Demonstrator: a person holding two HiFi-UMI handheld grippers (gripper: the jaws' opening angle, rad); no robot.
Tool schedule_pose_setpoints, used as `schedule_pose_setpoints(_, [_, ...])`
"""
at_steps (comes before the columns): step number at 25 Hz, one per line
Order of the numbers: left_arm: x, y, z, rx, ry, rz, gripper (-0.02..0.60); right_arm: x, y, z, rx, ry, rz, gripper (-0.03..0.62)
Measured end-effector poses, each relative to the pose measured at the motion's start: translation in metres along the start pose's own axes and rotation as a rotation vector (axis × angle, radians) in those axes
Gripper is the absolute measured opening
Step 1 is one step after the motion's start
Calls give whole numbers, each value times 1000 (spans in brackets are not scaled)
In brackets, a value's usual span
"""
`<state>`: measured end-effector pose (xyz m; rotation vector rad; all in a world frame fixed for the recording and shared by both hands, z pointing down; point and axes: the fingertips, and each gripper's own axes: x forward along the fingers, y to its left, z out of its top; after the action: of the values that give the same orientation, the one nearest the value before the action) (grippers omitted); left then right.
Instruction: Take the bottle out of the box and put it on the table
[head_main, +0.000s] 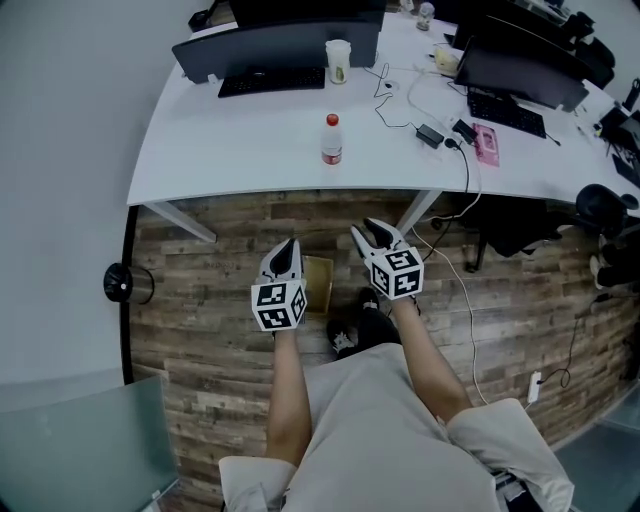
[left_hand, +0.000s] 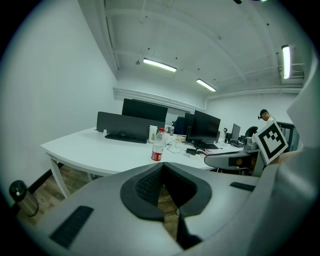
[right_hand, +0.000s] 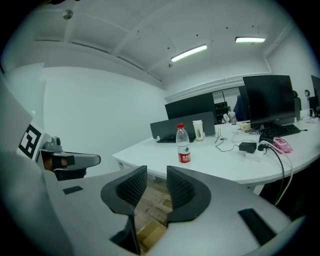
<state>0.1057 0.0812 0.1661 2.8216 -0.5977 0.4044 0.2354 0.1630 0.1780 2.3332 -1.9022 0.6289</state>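
A clear water bottle (head_main: 331, 139) with a red cap and red label stands upright on the white table (head_main: 230, 150), near its front edge. It also shows ahead of both grippers, as the bottle (left_hand: 158, 145) and the bottle (right_hand: 183, 144). An open cardboard box (head_main: 318, 283) lies on the wooden floor between the two grippers. My left gripper (head_main: 287, 247) hovers over the floor short of the table, jaws together and empty (left_hand: 162, 172). My right gripper (head_main: 372, 232) is beside it, open with a narrow gap and nothing in it (right_hand: 156, 176). Part of the box (right_hand: 150, 235) shows below its jaws.
On the table are monitors (head_main: 280, 45), a keyboard (head_main: 272, 80), a white cup (head_main: 338, 60), cables and a power adapter (head_main: 430, 133). A black round bin (head_main: 128, 283) stands on the floor at left. A table leg (head_main: 182, 222) and trailing cables (head_main: 455, 270) lie ahead.
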Motion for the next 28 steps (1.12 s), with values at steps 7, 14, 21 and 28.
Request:
schedule_pose_setpoints(7, [-16,-2,-10,-4,-9,17,12,-10,10,-7,-11,-15,-4,92])
schedule_pose_setpoints(14, [-21,-9,-18,-2,-14,7,12,-16,9,-17,-31,5,-18,40])
schedule_pose_setpoints(21, [-12,-18,-16,-15,-24,-11,14,-17,4,-20,-60,29,-32,38])
schedule_pose_setpoints(28, [-3,-32,-17,-3,-22,-33,12,-26,-6,-16,-72,10,-36,38])
